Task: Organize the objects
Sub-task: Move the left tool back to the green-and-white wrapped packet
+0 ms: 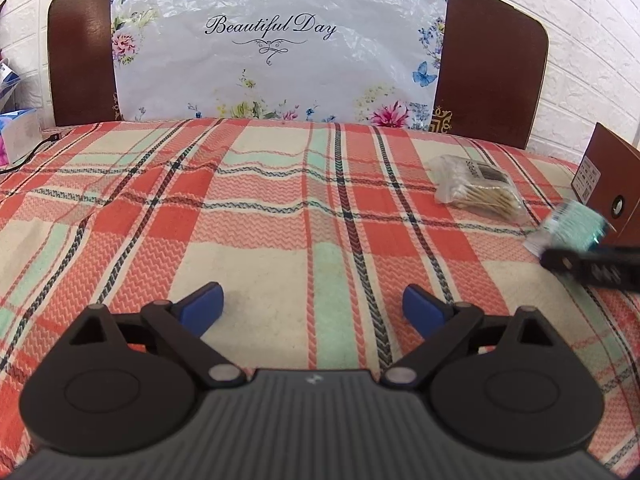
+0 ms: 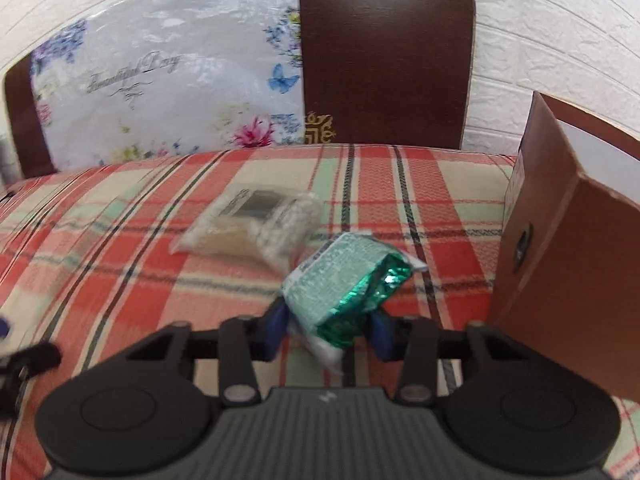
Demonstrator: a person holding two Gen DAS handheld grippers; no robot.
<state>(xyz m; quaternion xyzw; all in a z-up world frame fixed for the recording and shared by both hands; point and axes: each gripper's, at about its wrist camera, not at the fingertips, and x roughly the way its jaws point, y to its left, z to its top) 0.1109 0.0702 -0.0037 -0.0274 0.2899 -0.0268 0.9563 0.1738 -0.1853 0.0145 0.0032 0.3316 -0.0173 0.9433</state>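
Observation:
My right gripper (image 2: 328,330) is shut on a green foil packet (image 2: 344,284) and holds it above the plaid bedspread, just left of the brown cardboard box (image 2: 568,248). The packet (image 1: 576,226) and the right gripper's finger (image 1: 588,266) also show at the right edge of the left wrist view, blurred. A clear bag of cotton swabs (image 2: 256,224) lies on the bedspread behind the packet; it also shows in the left wrist view (image 1: 478,190). My left gripper (image 1: 312,306) is open and empty, low over the bedspread.
The plaid bedspread (image 1: 260,220) covers the bed. A brown headboard (image 1: 488,64) with a floral "Beautiful Day" plastic sheet (image 1: 276,40) stands at the back. A tissue box (image 1: 18,132) and a black cable (image 1: 28,154) sit at far left. The cardboard box (image 1: 604,184) stands at right.

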